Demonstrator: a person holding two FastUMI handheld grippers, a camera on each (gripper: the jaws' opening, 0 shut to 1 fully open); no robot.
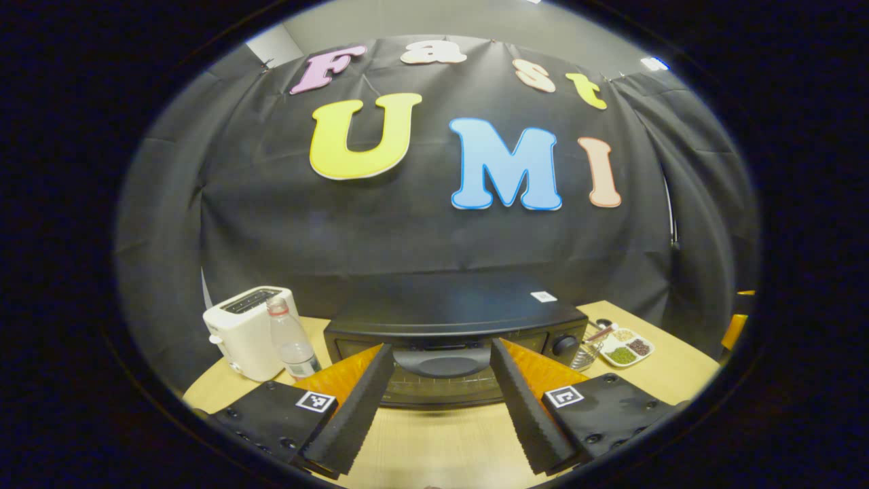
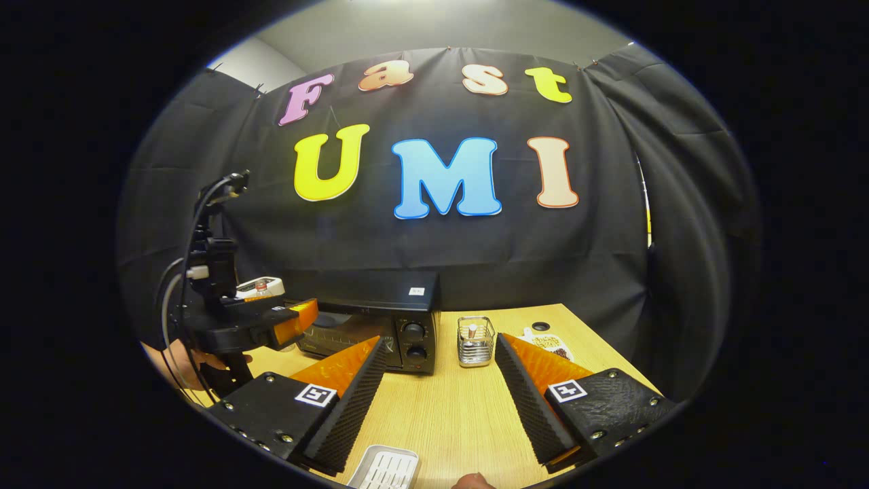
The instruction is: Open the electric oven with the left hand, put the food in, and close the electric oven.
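The black electric oven stands shut at the back of the wooden table, its curved door handle straight ahead of my left gripper. That gripper is open, a finger on each side of the handle and short of it. In the right gripper view the oven sits left of centre, with the left gripper held by a hand in front of its door. My right gripper hangs open over the table with nothing between its fingers. A white ridged tray lies just below it at the near edge.
A white toaster and a clear bottle stand left of the oven. To its right are a small wire basket and a divided dish of beans. Bare wooden tabletop lies in front of the oven.
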